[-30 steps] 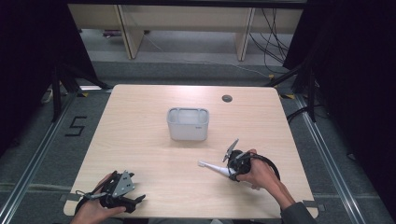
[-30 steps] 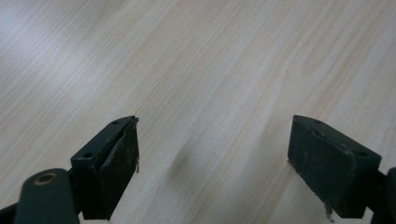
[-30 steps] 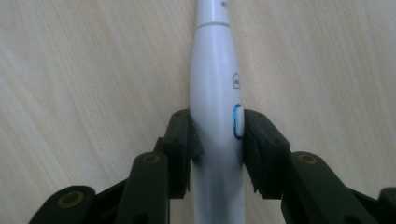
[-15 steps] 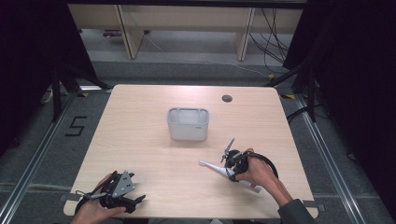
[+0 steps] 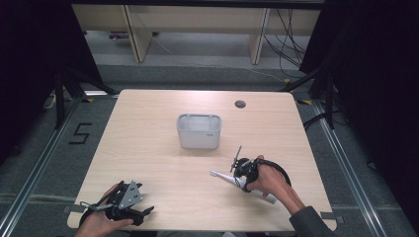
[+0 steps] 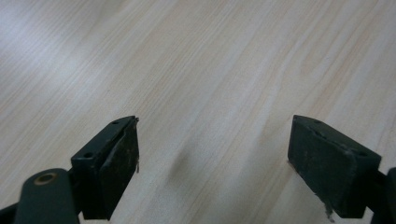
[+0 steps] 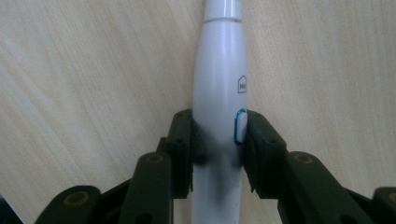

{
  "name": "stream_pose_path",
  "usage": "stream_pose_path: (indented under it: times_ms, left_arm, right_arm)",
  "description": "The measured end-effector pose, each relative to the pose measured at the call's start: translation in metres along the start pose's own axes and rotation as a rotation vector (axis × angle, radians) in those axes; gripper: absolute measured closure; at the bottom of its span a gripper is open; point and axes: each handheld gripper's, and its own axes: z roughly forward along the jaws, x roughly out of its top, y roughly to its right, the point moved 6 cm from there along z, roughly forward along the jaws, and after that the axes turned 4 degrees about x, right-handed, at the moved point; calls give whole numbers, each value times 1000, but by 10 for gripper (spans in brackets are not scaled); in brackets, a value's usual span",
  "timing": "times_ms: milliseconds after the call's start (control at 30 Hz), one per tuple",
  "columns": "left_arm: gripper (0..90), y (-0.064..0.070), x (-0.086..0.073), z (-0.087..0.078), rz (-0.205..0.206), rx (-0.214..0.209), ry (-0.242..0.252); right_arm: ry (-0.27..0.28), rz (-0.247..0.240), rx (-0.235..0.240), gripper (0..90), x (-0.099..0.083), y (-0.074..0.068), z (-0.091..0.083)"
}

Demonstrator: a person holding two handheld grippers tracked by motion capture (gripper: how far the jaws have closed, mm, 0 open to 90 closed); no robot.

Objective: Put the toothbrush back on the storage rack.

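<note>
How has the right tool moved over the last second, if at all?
Yes. In the high view the right tool, shut on the toothbrush, has tipped lower and slightly nearer the person, away from the bin.

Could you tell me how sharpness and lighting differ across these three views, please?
High view: evenly lit table, dark surroundings. Left gripper view: pale glare at upper left, grain soft, left gripper casting a faint shadow. Right gripper view: the white electric toothbrush fairly sharp, shadowed between the right gripper jaws.

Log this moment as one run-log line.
right gripper: shut on white electric toothbrush, lying on table | left gripper: open, empty | grey bin: mid-table, apart
</note>
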Motion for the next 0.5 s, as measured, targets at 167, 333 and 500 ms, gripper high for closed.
stream_pose_path:
  times_ms: [167,333,500]
  left_arm:
    - [162,1,0,0,-8,-4,6]
    - [162,1,1,0,-7,15,10]
    - [162,0,0,0,-4,0,5]
  right_arm:
    - [-12,2,-5,666,2,-1,1]
    - [-32,-5,-4,667,2,-1,0]
    - [-30,-7,2,668,3,-2,1]
